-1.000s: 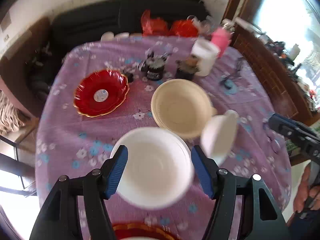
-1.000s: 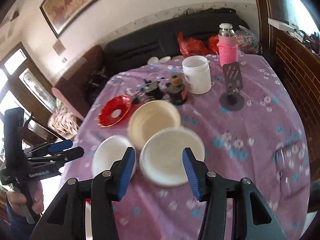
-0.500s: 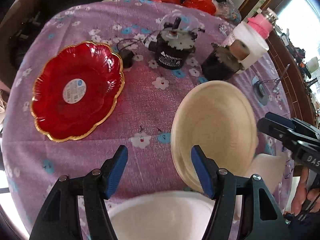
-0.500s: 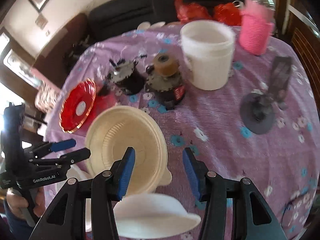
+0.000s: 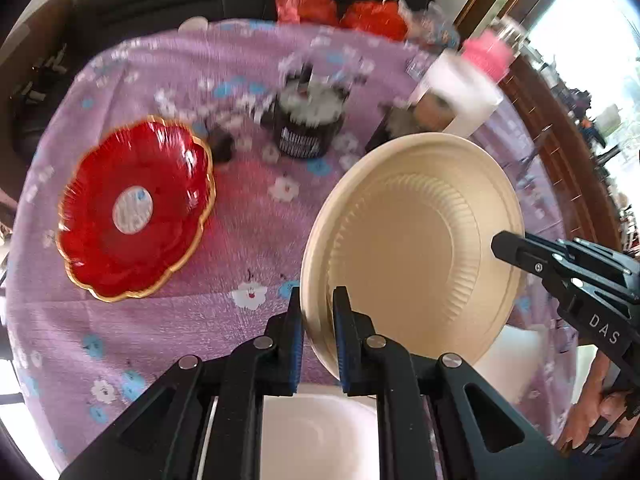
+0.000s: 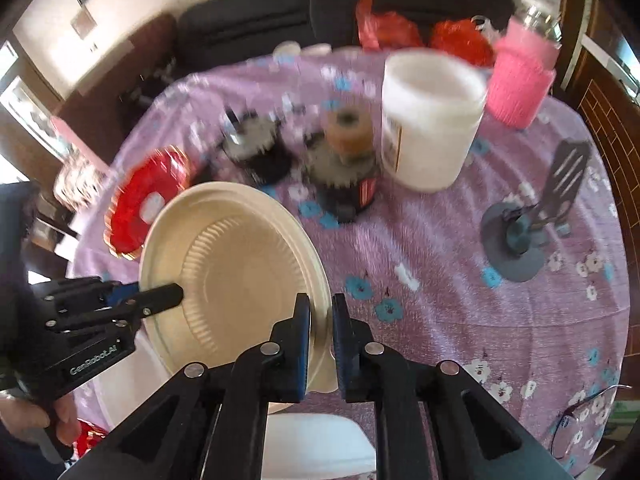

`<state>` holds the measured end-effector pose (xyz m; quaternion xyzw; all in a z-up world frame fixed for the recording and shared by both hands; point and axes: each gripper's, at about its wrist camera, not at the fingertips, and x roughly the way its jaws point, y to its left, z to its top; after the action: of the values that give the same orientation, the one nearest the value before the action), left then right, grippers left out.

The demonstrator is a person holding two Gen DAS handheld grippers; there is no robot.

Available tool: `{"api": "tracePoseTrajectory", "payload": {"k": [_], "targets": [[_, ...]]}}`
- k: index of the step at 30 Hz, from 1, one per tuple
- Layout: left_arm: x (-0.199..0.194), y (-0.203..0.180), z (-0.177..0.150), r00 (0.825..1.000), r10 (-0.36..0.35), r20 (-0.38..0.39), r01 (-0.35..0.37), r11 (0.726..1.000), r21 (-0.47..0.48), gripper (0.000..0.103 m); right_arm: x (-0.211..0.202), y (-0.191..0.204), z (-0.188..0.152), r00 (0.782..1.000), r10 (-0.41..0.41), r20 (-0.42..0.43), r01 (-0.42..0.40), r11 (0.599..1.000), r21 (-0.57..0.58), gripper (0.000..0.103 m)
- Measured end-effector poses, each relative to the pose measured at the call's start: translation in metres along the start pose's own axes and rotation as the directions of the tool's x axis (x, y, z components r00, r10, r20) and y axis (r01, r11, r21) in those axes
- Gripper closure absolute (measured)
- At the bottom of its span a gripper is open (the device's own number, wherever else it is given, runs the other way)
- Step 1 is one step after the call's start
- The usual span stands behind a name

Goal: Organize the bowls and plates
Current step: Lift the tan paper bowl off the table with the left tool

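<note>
A beige ribbed bowl (image 5: 416,248) sits tilted over the purple flowered tablecloth (image 5: 248,220). My left gripper (image 5: 316,308) has its jaws closing, and the blue pads pinch the bowl's near left rim. My right gripper (image 6: 320,312) is closing too, its pads clamped on the same beige bowl (image 6: 236,268) at its right rim. Each gripper shows in the other's view, the right gripper (image 5: 560,264) and the left gripper (image 6: 152,296). A white bowl (image 5: 320,440) lies just below my fingers. Left of the beige bowl rests a red scalloped plate (image 5: 136,208).
Behind the bowl stand two black gear-topped cans (image 6: 256,152) (image 6: 348,168), a white tub (image 6: 432,120) and a pink-sleeved bottle (image 6: 520,76). A dark phone stand (image 6: 520,236) is at the right. A second white bowl (image 5: 508,356) peeks from under the beige one. A sofa lies beyond.
Both grippers moved forward and down past the white bowls to the beige bowl, then closed on opposite sides of its rim. The bowl now stands tilted.
</note>
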<state>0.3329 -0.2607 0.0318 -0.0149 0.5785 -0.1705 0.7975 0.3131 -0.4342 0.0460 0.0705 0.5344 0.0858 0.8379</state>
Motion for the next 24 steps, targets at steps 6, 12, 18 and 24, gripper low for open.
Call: {"api": "tracePoseTrajectory", "payload": {"k": [6,12,18,24], "targets": [[-0.066,-0.016,-0.007,0.994,-0.032,0.102,0.031,0.999,0.014,0.090,-0.067,0.017,-0.006,0.993,0.000,0.117,0.003,1.000,-0.024,0.092],[-0.121,-0.053,-0.047,0.984,-0.066,0.164,0.053,0.995,0.087,0.082,-0.128,0.021,-0.051,0.982,0.039,0.186,-0.032,0.999,-0.036,0.091],[-0.142,-0.092,-0.127,0.984,-0.077,0.163,0.045,0.980,0.194,0.080,-0.167,0.008,-0.142,0.974,0.103,0.201,-0.106,0.994,0.003,0.091],[-0.149,-0.117,-0.225,0.984,-0.088,0.154,0.045,0.963,0.265,0.074,-0.183,0.004,-0.238,0.969,0.153,0.192,-0.162,0.986,0.033,0.091]]}}
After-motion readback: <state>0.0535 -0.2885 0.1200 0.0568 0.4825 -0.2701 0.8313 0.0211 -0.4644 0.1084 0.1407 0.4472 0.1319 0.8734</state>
